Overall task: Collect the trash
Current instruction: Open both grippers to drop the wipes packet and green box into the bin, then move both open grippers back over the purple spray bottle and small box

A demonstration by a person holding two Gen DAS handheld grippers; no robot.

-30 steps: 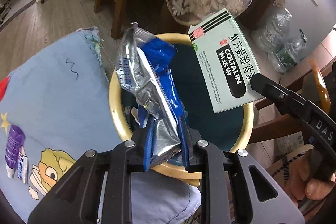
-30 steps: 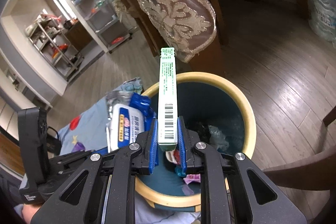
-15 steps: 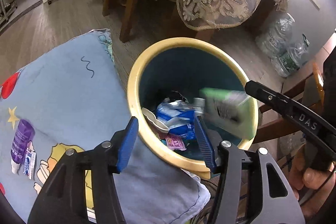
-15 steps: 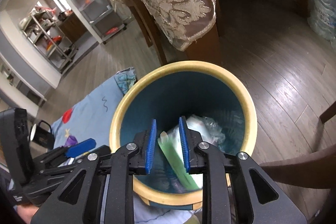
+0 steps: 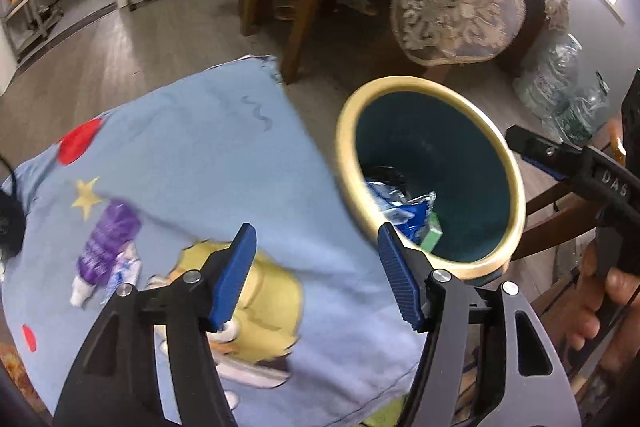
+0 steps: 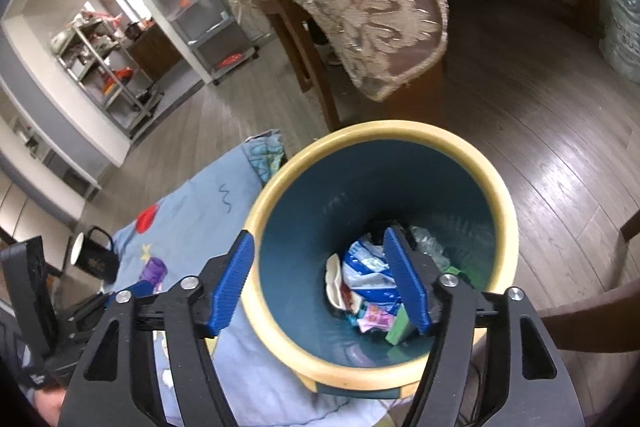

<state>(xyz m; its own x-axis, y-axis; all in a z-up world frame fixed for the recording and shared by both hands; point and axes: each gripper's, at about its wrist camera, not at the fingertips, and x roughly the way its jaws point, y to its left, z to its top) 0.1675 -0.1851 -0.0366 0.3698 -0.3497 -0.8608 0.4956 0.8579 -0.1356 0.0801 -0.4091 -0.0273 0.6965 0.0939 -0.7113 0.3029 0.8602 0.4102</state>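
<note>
Left wrist view: left gripper (image 5: 316, 273) has jaws opening, nothing betw. them, hanging over the blue cartoon cloth (image 5: 192, 163) on the worktop. Next trash looks to be the purple tube (image 5: 106, 245) w/ a small crumpled wrapper (image 5: 124, 273) just beside it, both lying flat on the cloth, down-left of the jaws. Tube's long axis runs diagonal, cap end toward lower left, so jaws would prob. need to close across its width, not along it.

Right wrist view: right gripper (image 6: 320, 283) also opening and empty, poised over the bin (image 6: 508, 227). Inside the bin: blue-white packet (image 6: 370, 277), green box (image 6: 398, 327), other scraps at the bottom, so those pieces are already collected.

Judgement: left hand is clearly nearer the tube; right sits on the bin side, well apart from it. The left should take it. Black mug (image 6: 96, 257) at the cloth's far edge isn't obviously trash.
</note>
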